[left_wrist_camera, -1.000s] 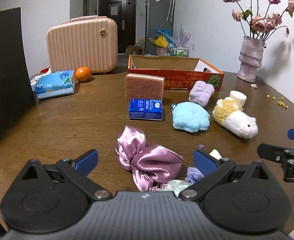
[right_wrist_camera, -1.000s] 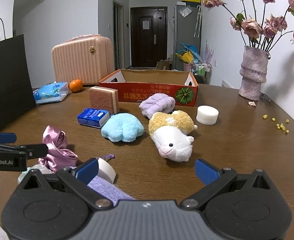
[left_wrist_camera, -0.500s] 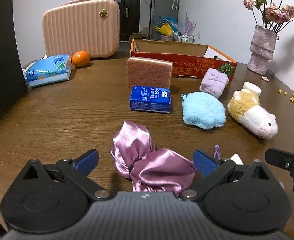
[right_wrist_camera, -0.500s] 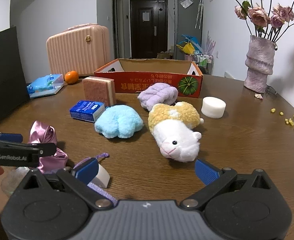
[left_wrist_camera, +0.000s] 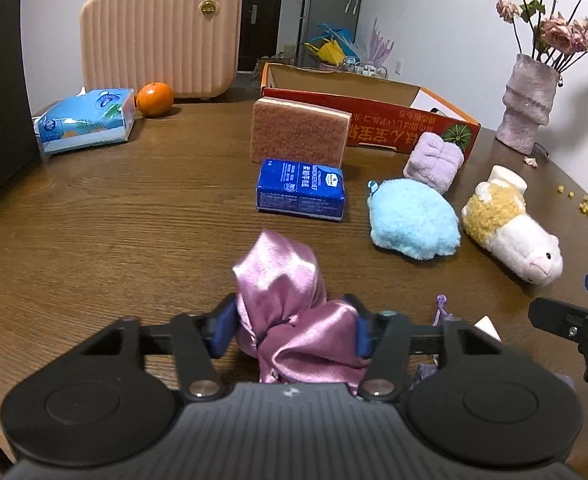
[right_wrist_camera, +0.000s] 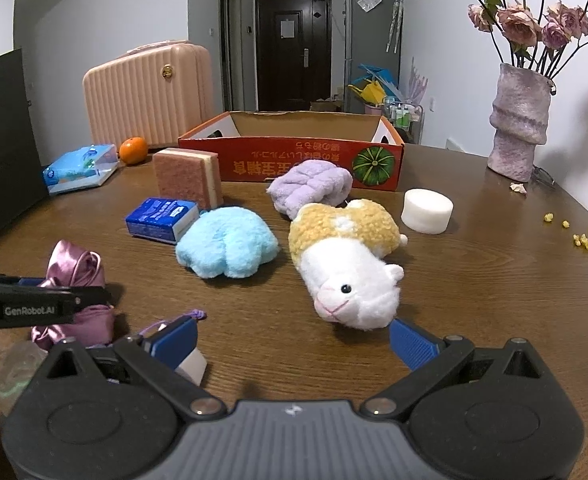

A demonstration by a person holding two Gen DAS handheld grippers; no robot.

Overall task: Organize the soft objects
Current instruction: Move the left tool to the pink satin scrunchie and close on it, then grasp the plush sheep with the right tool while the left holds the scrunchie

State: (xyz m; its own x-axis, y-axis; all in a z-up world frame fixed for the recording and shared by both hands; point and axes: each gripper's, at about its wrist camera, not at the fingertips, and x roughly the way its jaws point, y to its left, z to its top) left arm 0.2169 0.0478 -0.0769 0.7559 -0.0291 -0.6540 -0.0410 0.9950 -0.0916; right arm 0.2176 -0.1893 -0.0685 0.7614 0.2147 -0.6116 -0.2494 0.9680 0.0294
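My left gripper (left_wrist_camera: 292, 330) is closing on the pink satin scrunchie (left_wrist_camera: 290, 312), which lies near the near edge of the wooden table (left_wrist_camera: 114, 216). Its blue pads sit against the satin on both sides, and the cloth bunches up between them. My right gripper (right_wrist_camera: 294, 338) hangs wide open with nothing between its fingers, just short of the white-and-yellow plush hamster (right_wrist_camera: 346, 264). That hamster lies mid-table, with the light blue plush (right_wrist_camera: 228, 242) just beside it on the left and the lilac plush roll (right_wrist_camera: 310, 188) behind them. The red cardboard box (right_wrist_camera: 294, 152) stands at the far side of the table, open at the top. A sponge (left_wrist_camera: 298, 132) stands upright behind a blue tissue pack (left_wrist_camera: 300, 190).
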